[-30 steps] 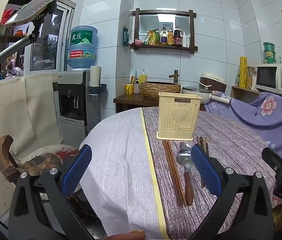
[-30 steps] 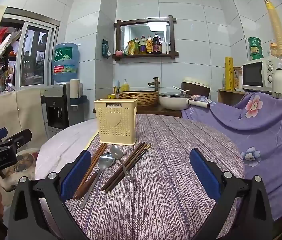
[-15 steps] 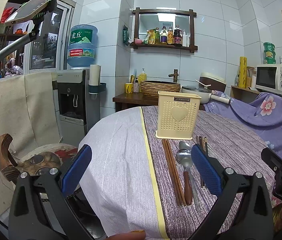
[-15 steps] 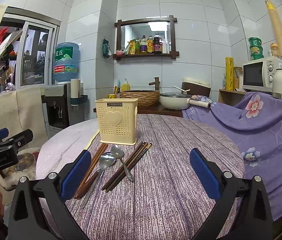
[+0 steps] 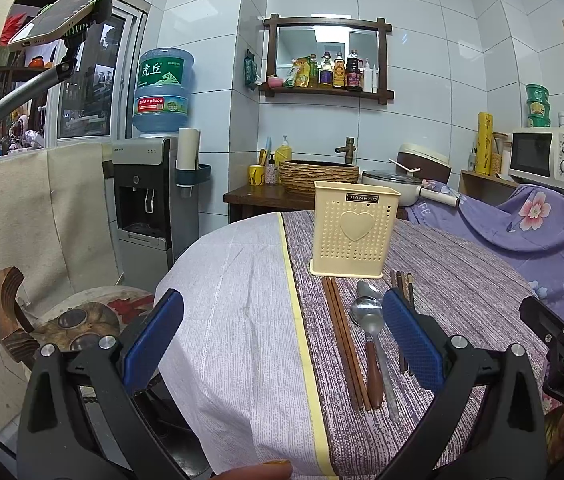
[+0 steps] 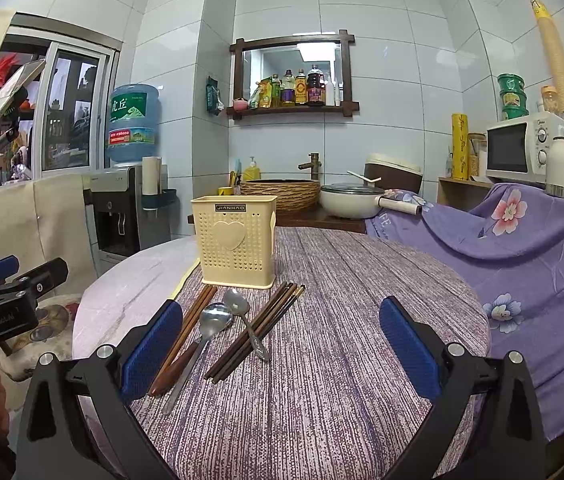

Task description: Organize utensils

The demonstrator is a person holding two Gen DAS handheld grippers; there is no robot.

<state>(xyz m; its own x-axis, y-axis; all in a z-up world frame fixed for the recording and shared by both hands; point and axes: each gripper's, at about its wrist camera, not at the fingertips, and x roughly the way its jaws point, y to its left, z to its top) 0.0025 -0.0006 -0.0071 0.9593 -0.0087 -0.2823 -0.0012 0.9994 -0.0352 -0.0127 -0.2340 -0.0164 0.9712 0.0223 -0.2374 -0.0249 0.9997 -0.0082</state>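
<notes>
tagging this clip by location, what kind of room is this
Most likely a home kitchen or dining corner: a microwave on a side shelf, sauce bottles on a wall shelf, a water dispenser, and a cloth-covered table with a utensil holder.

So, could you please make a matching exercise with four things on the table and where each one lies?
Things:
1. utensil holder
2. reddish chopsticks
3. dark chopsticks
4. wooden-handled spoon

Places:
A. leftmost of the utensils
B. behind all the utensils, upright
C. rightmost, crossed by the all-metal spoon
D. just right of the reddish pair

Pairs: 1-B, 2-A, 3-C, 4-D
</notes>
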